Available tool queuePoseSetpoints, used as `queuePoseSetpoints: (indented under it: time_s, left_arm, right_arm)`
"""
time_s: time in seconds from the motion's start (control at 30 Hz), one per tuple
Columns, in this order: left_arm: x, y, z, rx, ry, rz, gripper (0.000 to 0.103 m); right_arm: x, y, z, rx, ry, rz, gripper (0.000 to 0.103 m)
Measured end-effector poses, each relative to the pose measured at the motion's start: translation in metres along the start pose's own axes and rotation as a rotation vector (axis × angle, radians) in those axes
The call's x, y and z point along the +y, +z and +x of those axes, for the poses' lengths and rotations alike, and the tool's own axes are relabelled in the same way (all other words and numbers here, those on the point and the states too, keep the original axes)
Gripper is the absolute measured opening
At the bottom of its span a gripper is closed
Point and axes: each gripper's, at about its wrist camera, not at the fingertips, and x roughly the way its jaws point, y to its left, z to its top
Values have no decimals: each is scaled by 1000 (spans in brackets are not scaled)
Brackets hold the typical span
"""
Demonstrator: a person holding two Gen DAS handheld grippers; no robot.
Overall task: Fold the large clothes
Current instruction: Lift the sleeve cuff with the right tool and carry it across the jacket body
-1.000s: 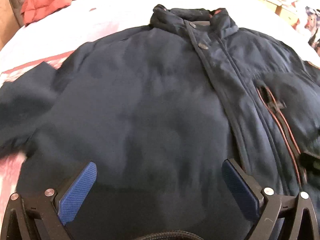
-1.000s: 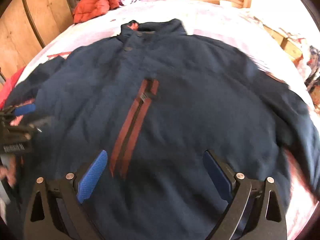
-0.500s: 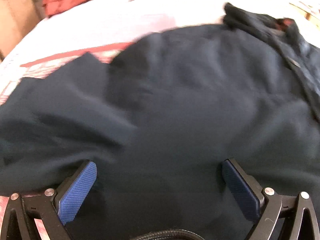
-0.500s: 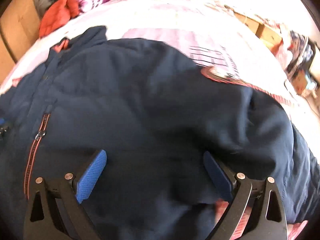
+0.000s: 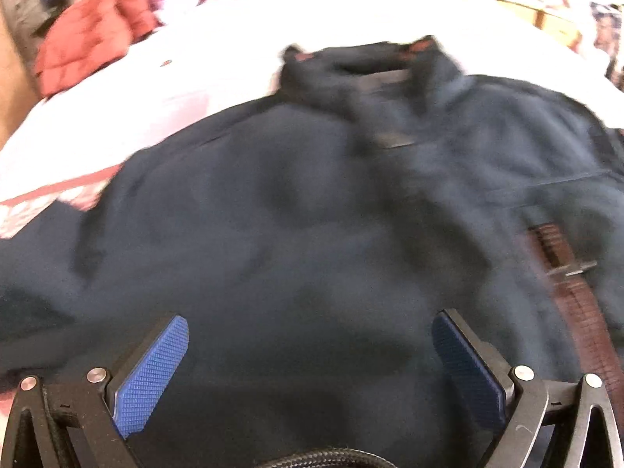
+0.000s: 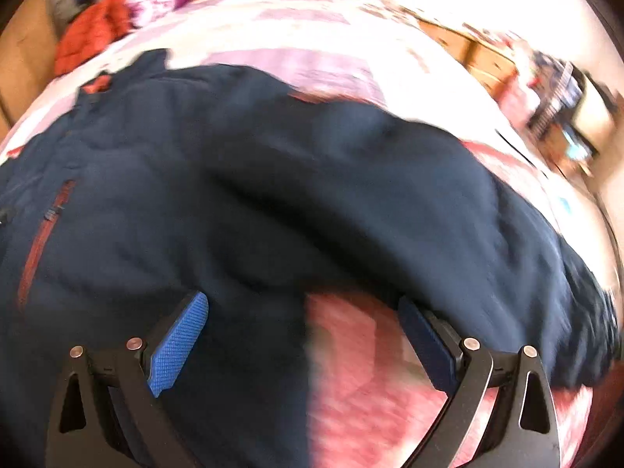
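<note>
Our left gripper has its blue fingers spread wide, with nothing held between them. They hang over the front of the big dark blue jacket. Our right gripper has its fingers spread wide too, and they hold nothing. They sit over the side edge of the jacket, where its sleeve lies. The jacket is spread out on the bed, front side up, with its collar at the far end. A brown-red zipper strip runs down its chest. A red puffy coat lies in the far corner of the bed. Both pictures are blurry.
</note>
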Motion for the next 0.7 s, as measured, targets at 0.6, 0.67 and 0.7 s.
queuePoseSetpoints:
  time_s: [0.6,0.67,0.7]
  left_arm:
    - [-126,-6,-1,89,-33,-50,103]
    - [-129,-9,-1,75,-11,-40,103]
    - [-131,-10,-1,72,-1,-35,103]
  right_arm:
    - [-252,-131,-78,30,-160,582,100]
    - [-276,-142,-79,25,-126,653,100]
    - [-288,-144,-79,25,-112,681,100]
